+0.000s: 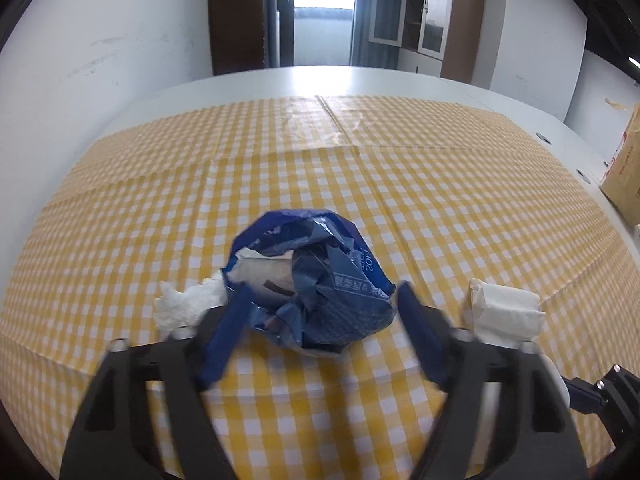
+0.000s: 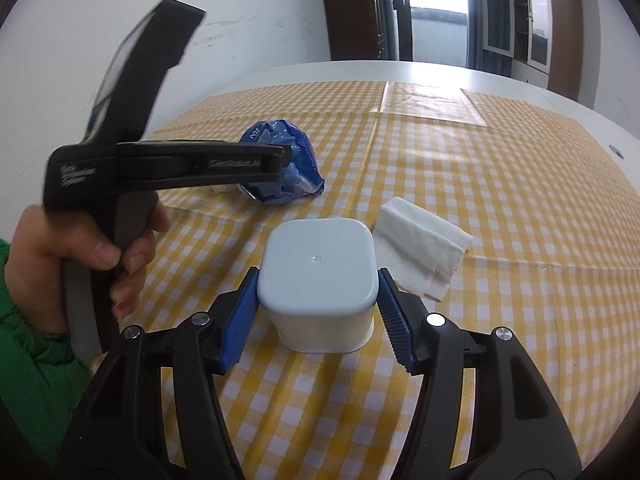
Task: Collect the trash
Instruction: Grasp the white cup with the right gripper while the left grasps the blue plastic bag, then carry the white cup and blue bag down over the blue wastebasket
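Blue pads of our right gripper (image 2: 316,316) press both sides of a white square container (image 2: 318,280) standing on the yellow checked tablecloth (image 2: 500,200), so we have it clamped. Just beside it on the right lies a folded white tissue (image 2: 420,244). Our left gripper (image 1: 320,316) straddles a crumpled blue wrapper (image 1: 316,280); its left pad touches the plastic, the right pad stands just clear, jaws still apart. Another crumpled tissue (image 1: 184,304) lies against the wrapper's left side
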A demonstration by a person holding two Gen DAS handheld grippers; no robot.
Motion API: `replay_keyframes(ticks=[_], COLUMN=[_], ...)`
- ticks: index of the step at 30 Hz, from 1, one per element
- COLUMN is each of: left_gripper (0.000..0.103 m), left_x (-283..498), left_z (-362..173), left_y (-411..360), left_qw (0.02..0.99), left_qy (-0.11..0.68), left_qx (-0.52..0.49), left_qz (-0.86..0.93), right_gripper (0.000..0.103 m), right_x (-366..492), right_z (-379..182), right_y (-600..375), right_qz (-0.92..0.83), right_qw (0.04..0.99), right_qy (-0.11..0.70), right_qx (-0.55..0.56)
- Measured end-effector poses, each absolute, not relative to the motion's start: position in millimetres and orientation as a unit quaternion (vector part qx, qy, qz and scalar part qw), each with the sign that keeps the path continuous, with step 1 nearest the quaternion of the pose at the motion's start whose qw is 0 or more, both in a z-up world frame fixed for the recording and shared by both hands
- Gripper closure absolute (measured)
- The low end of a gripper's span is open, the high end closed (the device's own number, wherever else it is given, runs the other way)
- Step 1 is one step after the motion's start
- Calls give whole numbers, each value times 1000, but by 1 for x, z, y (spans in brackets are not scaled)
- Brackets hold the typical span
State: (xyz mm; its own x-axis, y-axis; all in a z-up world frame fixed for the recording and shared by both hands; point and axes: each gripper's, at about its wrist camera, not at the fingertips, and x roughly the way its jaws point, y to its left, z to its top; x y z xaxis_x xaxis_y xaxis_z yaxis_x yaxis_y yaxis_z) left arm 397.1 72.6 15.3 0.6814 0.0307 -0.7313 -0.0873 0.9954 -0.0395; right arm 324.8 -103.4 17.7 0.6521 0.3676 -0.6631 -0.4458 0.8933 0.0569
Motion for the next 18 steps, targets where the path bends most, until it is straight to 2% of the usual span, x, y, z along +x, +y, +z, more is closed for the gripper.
replay_keyframes(ticks=[2, 3, 4, 18], left_gripper=[72, 85, 87, 90], left_x=[395, 393, 390, 268], left_z=[16, 17, 18, 63], left_y=[72, 72, 71, 58], left_qw=[917, 917, 917, 942], left_qy=[395, 394, 395, 325], left_qx=[-45, -47, -50, -88], left_qz=[27, 30, 31, 4], right_gripper=[48, 48, 48, 48], right_x=[320, 318, 316, 258], right_z=[18, 18, 18, 36], right_y=[-106, -108, -109, -124], right_qz=[223, 222, 222, 224], right_qw=[907, 908, 908, 918], right_qy=[352, 352, 352, 319], right_qx=[-52, -51, -51, -70])
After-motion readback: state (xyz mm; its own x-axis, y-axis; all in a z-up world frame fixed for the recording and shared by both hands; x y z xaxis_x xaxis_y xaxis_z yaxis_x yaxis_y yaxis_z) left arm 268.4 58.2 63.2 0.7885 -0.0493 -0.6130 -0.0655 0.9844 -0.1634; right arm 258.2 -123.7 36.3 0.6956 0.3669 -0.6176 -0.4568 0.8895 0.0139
